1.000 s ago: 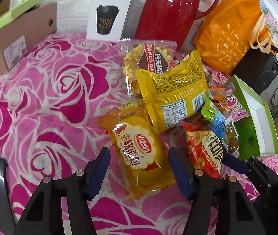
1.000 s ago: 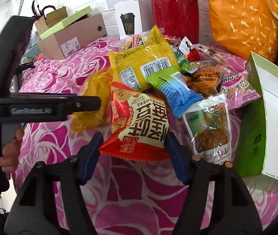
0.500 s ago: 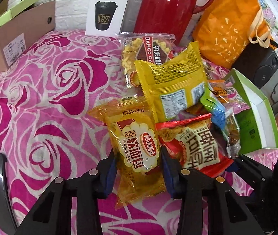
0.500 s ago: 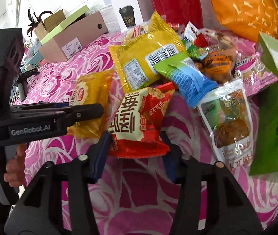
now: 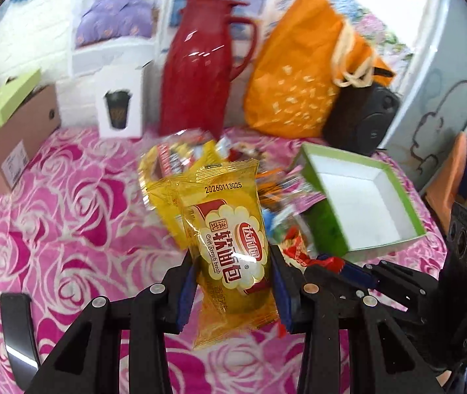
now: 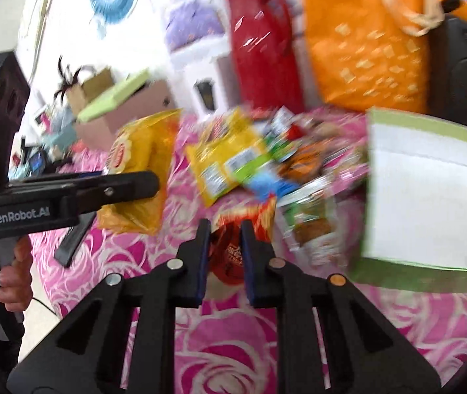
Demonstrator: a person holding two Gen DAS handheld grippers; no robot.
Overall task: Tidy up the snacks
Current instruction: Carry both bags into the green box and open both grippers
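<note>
Pink rose-print cloth (image 5: 69,216), soft and wrinkled, covers the surface. Landmark: green open box (image 5: 361,207), square, white inside, tilted. Far left of it, a brown cardboard carton (image 5: 10,144); nearer, a glossy red jug (image 5: 197,75), then a crinkled orange bag (image 5: 299,78) behind the box. Left gripper (image 5: 233,290), left of the box, jaws pinched on a shiny yellow bread packet (image 5: 230,243), lifted upright. Right gripper (image 6: 223,256), just left of the box, jaws nearly closed, squeezing a crumpled red snack packet (image 6: 233,239). Loose foil packets (image 6: 233,161) heaped beside the box.
</note>
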